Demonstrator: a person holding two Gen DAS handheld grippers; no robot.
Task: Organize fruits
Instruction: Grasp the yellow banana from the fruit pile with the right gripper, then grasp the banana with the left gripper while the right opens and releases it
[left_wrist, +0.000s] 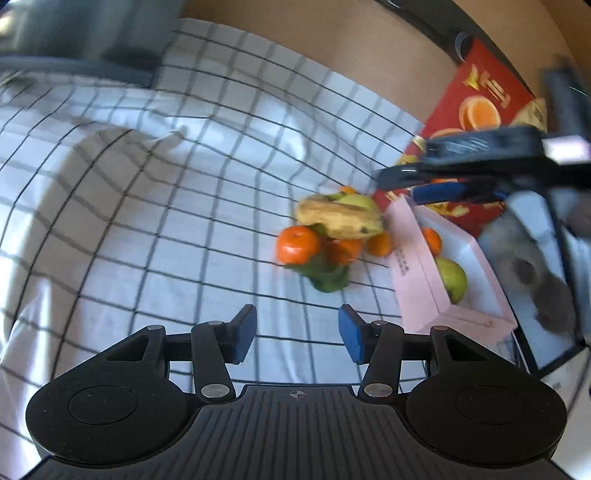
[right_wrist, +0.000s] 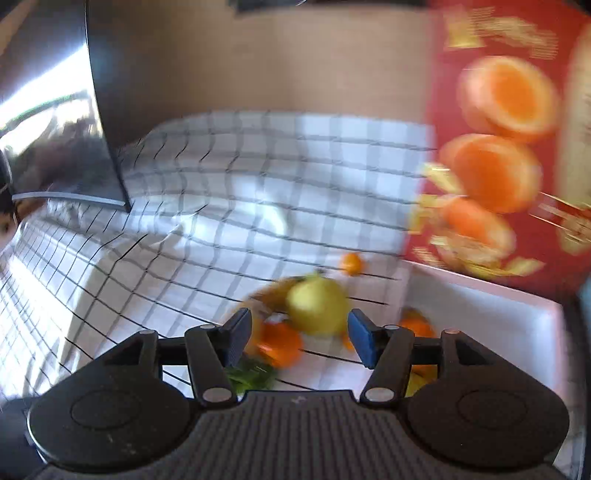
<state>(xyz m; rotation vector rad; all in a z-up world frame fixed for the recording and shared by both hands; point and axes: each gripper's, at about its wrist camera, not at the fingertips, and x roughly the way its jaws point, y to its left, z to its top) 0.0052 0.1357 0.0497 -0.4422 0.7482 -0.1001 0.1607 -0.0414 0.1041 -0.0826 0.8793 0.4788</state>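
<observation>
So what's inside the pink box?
The pink box holds a green pear and an orange. Its near wall hides part of the floor, so more fruit could sit there unseen.

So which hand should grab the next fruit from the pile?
Probably the right gripper: it is open, with the green pear just ahead between its fingers. The left gripper is open too, but farther from the pile.

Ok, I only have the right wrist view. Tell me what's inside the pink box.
Observer: A green pear and a tangerine lie in the pink box.
Operator: Now report the left gripper.
Observer: The left gripper is open and empty, above the checked cloth.
Operator: Say what tops the loose fruit.
Observer: A banana lies across the loose tangerines.
</observation>
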